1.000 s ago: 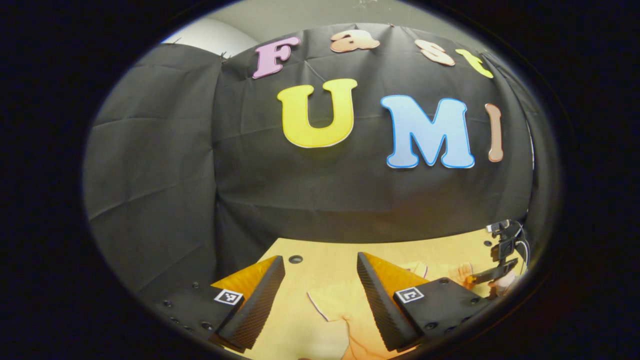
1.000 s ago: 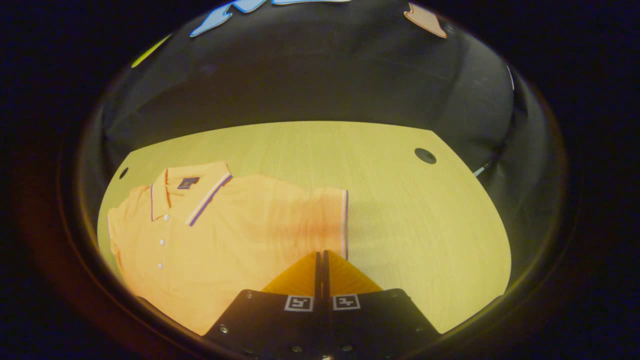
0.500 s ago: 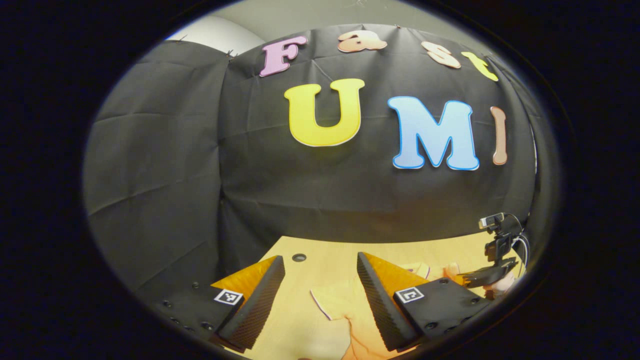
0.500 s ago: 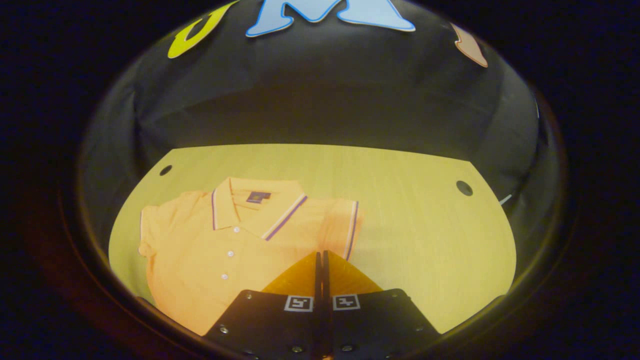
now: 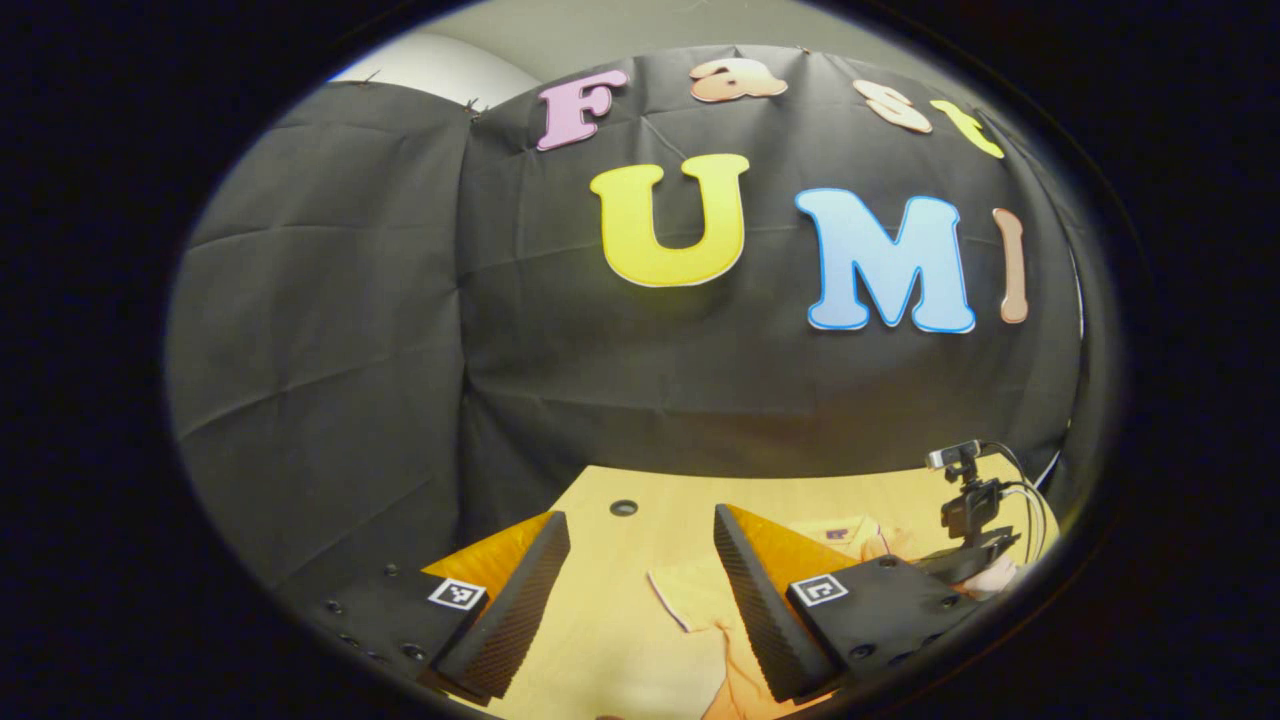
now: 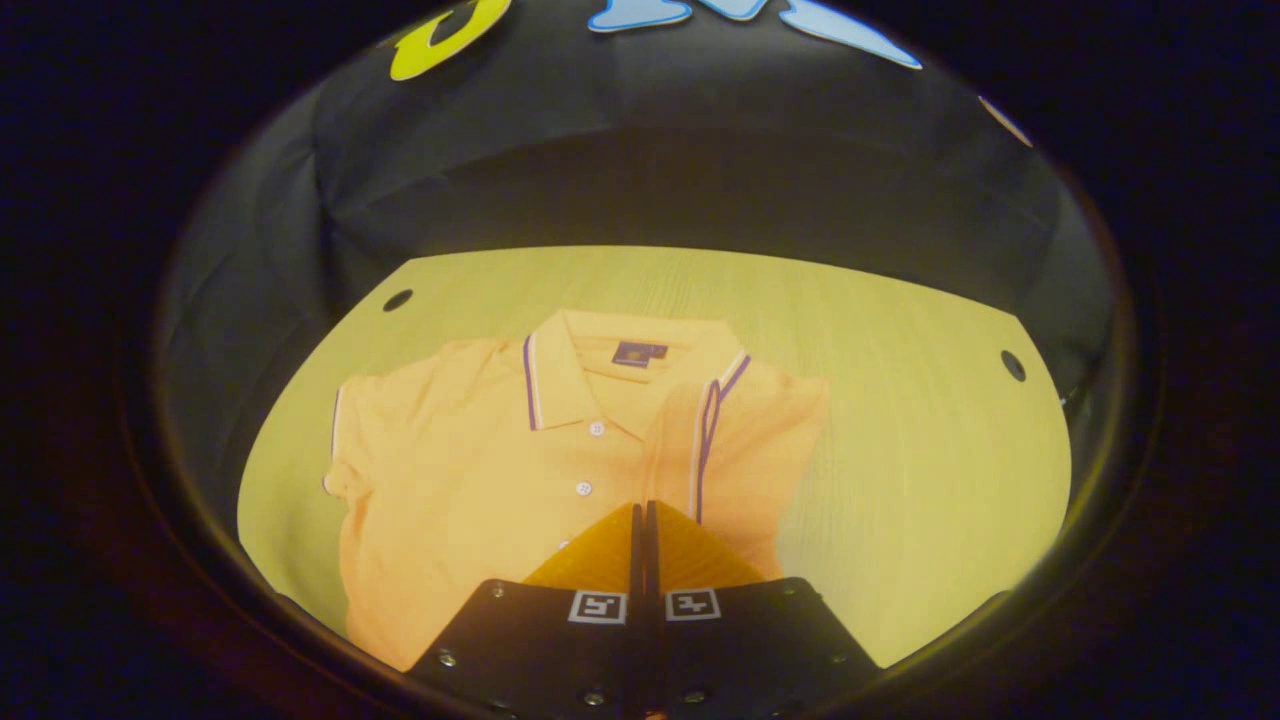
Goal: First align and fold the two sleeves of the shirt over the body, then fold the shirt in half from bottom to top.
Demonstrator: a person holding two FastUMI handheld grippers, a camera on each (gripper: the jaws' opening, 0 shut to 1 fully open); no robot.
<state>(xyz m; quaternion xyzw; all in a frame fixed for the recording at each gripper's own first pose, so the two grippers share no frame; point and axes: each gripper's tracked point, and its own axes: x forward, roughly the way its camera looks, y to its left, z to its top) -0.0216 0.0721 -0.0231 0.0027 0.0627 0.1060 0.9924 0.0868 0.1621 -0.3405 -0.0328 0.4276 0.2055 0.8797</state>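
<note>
One orange shirt (image 6: 470, 470), right sleeve (image 6: 700, 440) folded inward

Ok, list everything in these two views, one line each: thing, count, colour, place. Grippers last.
polo shirt: one, orange with purple-striped trim, flat on the table, buttons up
right sleeve: one, orange, lifted in over the shirt body beside the collar
left sleeve: one, orange, spread out flat
table: one, light wood, round holes near its far corners
booth wall: black cloth, behind the table
left gripper: one, open, above the table's left side near the shirt
right gripper: one, fingers closed together at the right sleeve's cuff; also seen far right in the left gripper view
</note>
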